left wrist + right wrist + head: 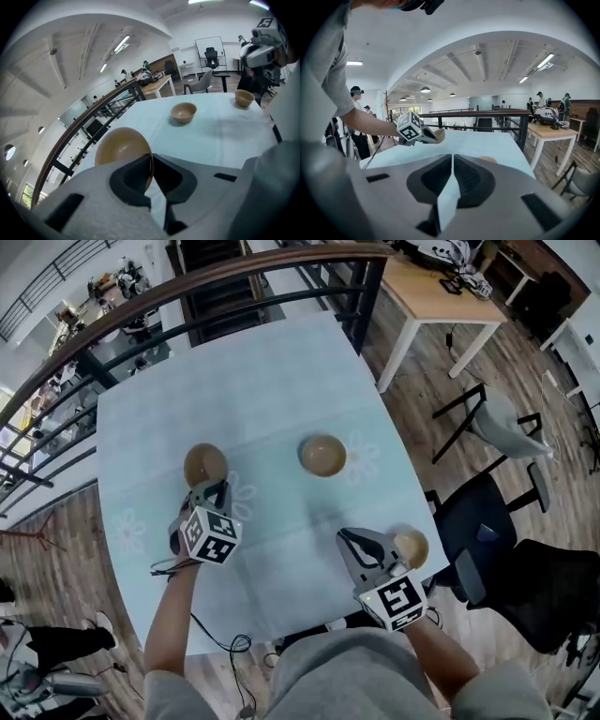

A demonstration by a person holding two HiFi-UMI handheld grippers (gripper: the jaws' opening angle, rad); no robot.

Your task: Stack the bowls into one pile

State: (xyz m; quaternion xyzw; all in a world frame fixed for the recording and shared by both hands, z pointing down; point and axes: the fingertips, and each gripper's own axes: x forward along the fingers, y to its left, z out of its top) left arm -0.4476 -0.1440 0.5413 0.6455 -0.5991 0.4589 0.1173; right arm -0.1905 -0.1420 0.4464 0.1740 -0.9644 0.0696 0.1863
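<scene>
The left gripper is clenched on the rim of the left bowl, which is tilted over the left side of the table. The right gripper has its jaws pressed together with nothing between them. The right bowl sits just beside it at the near right edge. The middle bowl stands farther off, apart from both.

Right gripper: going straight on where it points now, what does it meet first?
Probably bare tablecloth, just left of the middle bowl peeking past the shut right gripper; depth is unclear, so it might clip that bowl.
</scene>
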